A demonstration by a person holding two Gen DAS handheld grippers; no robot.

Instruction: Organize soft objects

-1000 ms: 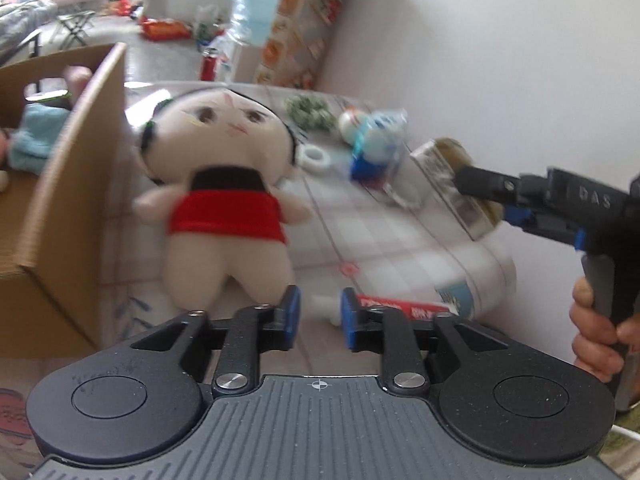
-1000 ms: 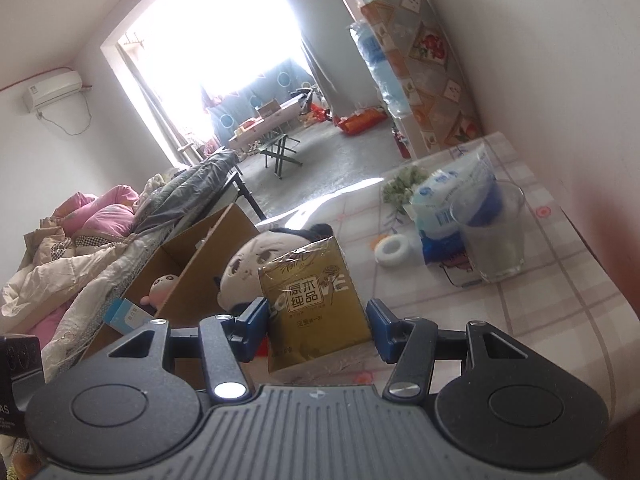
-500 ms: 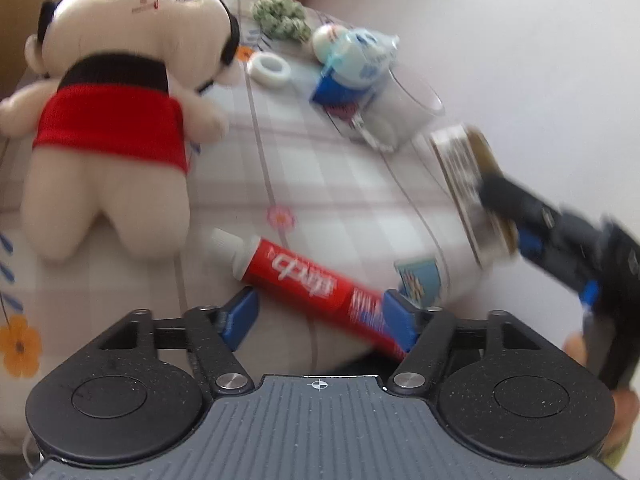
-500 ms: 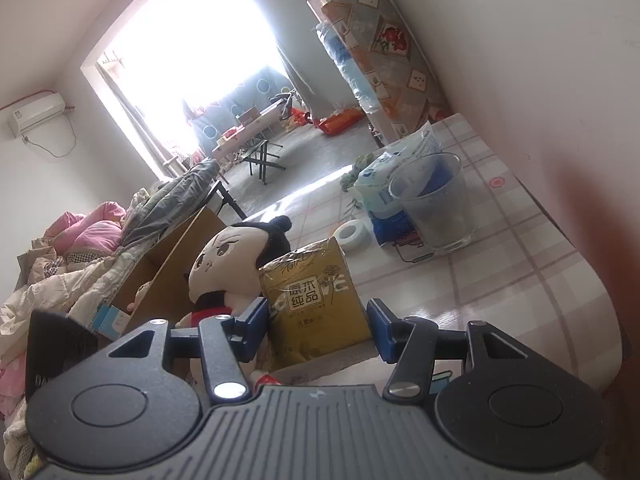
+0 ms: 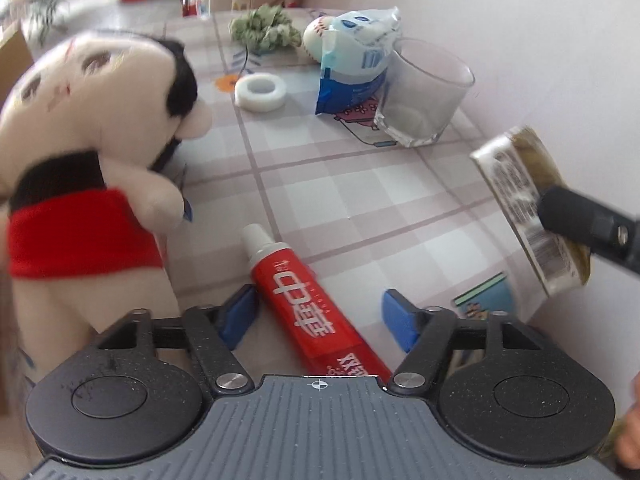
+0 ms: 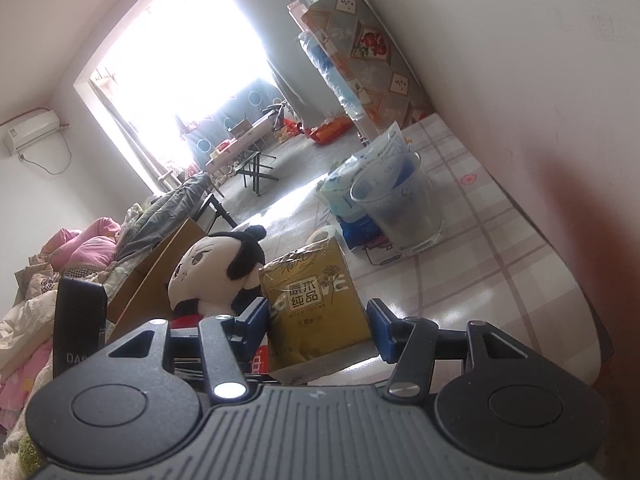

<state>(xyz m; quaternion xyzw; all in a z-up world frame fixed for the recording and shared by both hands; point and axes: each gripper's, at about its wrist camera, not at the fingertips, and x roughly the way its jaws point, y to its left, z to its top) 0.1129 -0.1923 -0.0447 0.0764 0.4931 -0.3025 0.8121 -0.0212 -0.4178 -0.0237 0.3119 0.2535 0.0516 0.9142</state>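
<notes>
A red toothpaste tube [image 5: 304, 304] lies slantwise on the checked tablecloth [image 5: 360, 200]. My left gripper [image 5: 318, 316] straddles it with its jaws closing; the right pad still stands off the tube. A plush doll [image 5: 80, 140] in a red top sits just left of it, also seen in the right wrist view as the doll [image 6: 208, 264]. My right gripper [image 6: 318, 320] is shut on a gold tissue pack [image 6: 316, 308] and holds it above the table's near edge. From the left wrist view the same pack [image 5: 528, 208] shows at the right with a black finger [image 5: 580, 224] on it.
Behind the tube stand a clear glass [image 5: 424, 96], a blue-white soft pack [image 5: 356, 60], a white tape roll [image 5: 260, 88], a green bundle [image 5: 266, 32] and a small ball [image 5: 316, 36]. A cardboard box [image 6: 160, 272] stands beyond the doll. A wall borders the table's right side.
My left gripper dropped toward the toothpaste and opened from nearly shut, then narrowed a little; the doll slid to the left of its view. The right gripper sank slightly, still holding the gold pack.
</notes>
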